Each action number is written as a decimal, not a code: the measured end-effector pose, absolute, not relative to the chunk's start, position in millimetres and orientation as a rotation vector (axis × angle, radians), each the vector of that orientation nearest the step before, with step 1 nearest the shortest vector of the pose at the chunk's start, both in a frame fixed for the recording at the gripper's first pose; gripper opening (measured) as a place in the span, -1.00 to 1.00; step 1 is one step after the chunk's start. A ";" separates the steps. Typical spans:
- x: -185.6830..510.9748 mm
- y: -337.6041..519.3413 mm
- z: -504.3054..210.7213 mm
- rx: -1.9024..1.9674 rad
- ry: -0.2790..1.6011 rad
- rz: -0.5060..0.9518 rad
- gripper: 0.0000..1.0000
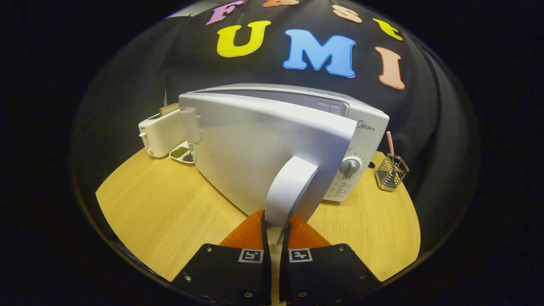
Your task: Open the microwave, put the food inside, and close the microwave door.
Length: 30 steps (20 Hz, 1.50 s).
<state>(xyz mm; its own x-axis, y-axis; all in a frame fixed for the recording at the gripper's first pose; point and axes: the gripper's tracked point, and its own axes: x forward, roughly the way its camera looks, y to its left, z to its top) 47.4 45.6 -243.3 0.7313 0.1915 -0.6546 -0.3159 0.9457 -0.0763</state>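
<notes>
Claw (275,231) pinching the door handle (291,191): both fingers pressed close together with the handle's lower end between them, one finger on each side.

Microwave (365,127) sits directly ahead of the claw on the bench (161,212). Its door (263,148) is swung partway out toward the claw, hinged on the side ahead-left, handle edge nearest the fingers. Door's outer face is angled to the left of the claw. Cavity is hidden behind the door, can't tell what's inside.

Control panel with a round knob (350,165) is visible just past the handle, ahead and to the right of the claw. Small print on the panel is too small to make out.

Ahead-left, beyond the door's hinge edge: a white toaster (159,134) with a slice of bread (169,109) sticking up out of the slot. Just beside the toaster, between it and the microwave, a small divided dish (183,153) with green stuff in one section and dark stuff in the other.

Ahead-right, past the microwave's panel side: a wire mesh holder (391,171) standing on the bench, a striped straw-like stick (389,143) upright in it.

Food item for the task: can't tell for sure which one it is from this angle.
</notes>
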 end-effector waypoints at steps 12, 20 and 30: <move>-5.9 83.2 -240.9 -0.171 0.759 0.317 -0.85; -41.7 122.7 -238.4 -0.137 0.738 0.279 -0.85; -82.8 187.1 -237.2 -0.190 0.705 0.334 -0.75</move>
<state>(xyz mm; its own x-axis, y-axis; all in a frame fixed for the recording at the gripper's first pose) -82.8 187.1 -237.2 0.7114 0.2360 -0.6619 -0.3627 0.9301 -0.0581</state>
